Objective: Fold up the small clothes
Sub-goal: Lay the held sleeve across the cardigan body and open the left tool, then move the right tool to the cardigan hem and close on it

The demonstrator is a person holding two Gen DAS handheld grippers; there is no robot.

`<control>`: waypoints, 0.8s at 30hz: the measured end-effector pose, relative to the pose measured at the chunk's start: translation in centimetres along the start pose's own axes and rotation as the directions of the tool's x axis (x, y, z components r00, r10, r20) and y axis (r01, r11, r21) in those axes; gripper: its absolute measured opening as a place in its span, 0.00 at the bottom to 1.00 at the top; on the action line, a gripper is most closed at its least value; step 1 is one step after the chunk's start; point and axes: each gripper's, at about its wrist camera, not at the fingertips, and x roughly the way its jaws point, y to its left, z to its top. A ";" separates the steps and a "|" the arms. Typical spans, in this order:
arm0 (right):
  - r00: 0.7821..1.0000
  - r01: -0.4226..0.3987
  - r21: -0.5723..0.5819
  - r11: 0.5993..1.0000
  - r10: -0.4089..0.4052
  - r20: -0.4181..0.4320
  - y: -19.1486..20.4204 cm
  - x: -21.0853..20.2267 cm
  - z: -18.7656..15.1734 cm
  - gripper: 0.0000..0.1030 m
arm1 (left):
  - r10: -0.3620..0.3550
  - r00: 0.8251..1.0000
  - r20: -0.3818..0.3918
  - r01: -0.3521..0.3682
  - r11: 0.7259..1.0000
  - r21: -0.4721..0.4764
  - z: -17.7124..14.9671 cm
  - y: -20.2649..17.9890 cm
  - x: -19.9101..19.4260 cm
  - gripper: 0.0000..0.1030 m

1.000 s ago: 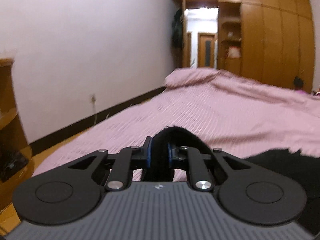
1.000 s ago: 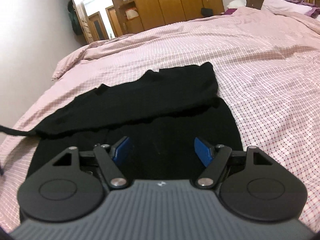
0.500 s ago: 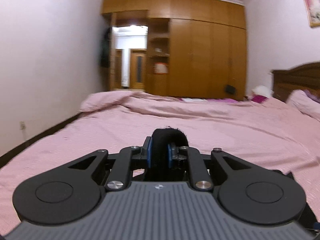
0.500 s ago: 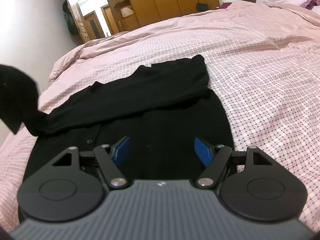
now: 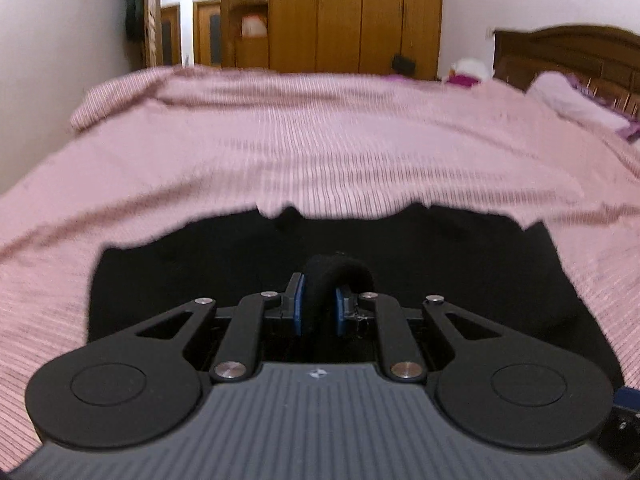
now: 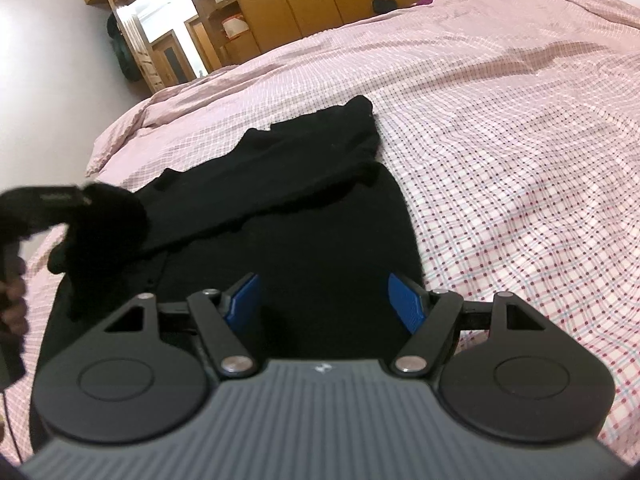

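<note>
A small black garment [image 6: 304, 216] lies spread on the pink checked bedspread [image 6: 500, 128], with one sleeve folded across its upper part. My left gripper [image 5: 319, 304] is shut on a bunched black sleeve end [image 5: 336, 270] and hangs over the garment's body [image 5: 460, 264]. In the right wrist view that left gripper [image 6: 86, 200] shows at the left edge, carrying the sleeve [image 6: 108, 224] above the cloth, with a hand [image 6: 12, 300] on its grip. My right gripper [image 6: 324, 300] stands open just above the garment's lower part, nothing between its blue pads [image 6: 404, 300].
The bedspread [image 5: 320, 152] stretches far ahead and to the right. Wooden wardrobes [image 5: 352, 16] and an open doorway [image 5: 188, 32] stand beyond the bed. A dark headboard [image 5: 568, 52] and pillows [image 5: 572, 100] are at the far right. A white wall [image 5: 60, 60] runs along the left.
My left gripper has swung from the left bed edge in over the garment, carrying the sleeve end and tipping downward. The right gripper drifted slightly and stayed open.
</note>
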 end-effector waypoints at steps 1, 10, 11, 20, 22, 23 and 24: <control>1.000 -0.001 -0.002 1.000 0.001 -0.001 0.0 0.1 0.0 0.70 | -0.008 1.000 -0.022 0.008 1.000 -0.001 -0.5 0.3 0.3 0.18; 1.000 -0.003 -0.005 1.000 0.003 0.003 0.0 0.2 -0.3 0.70 | -0.024 0.992 -0.121 0.032 0.998 0.060 -2.4 -0.4 -0.3 0.66; 1.000 -0.004 -0.003 1.000 0.004 0.004 0.0 0.1 -0.3 0.70 | -0.029 0.993 -0.115 0.036 0.998 0.060 -2.6 -0.2 -1.0 0.69; 1.000 -0.012 -0.023 1.000 0.012 0.004 0.9 -0.3 0.1 0.71 | 0.057 0.995 -0.079 -0.057 0.998 -0.001 -2.9 3.1 -7.2 0.76; 1.000 -0.018 -0.039 0.999 0.018 0.014 1.4 -0.6 0.4 0.71 | 0.078 0.994 -0.070 -0.079 0.997 -0.015 -3.0 4.2 -8.5 0.77; 1.000 -0.023 -0.050 0.998 0.024 0.019 1.8 -0.8 0.5 0.71 | 0.084 0.994 -0.066 -0.085 0.996 -0.020 -3.1 4.7 -9.0 0.77; 0.999 -0.030 -0.062 0.998 0.031 0.024 2.3 -0.9 0.6 0.71 | 0.089 0.994 -0.065 -0.091 0.996 -0.027 -3.2 5.2 -9.6 0.77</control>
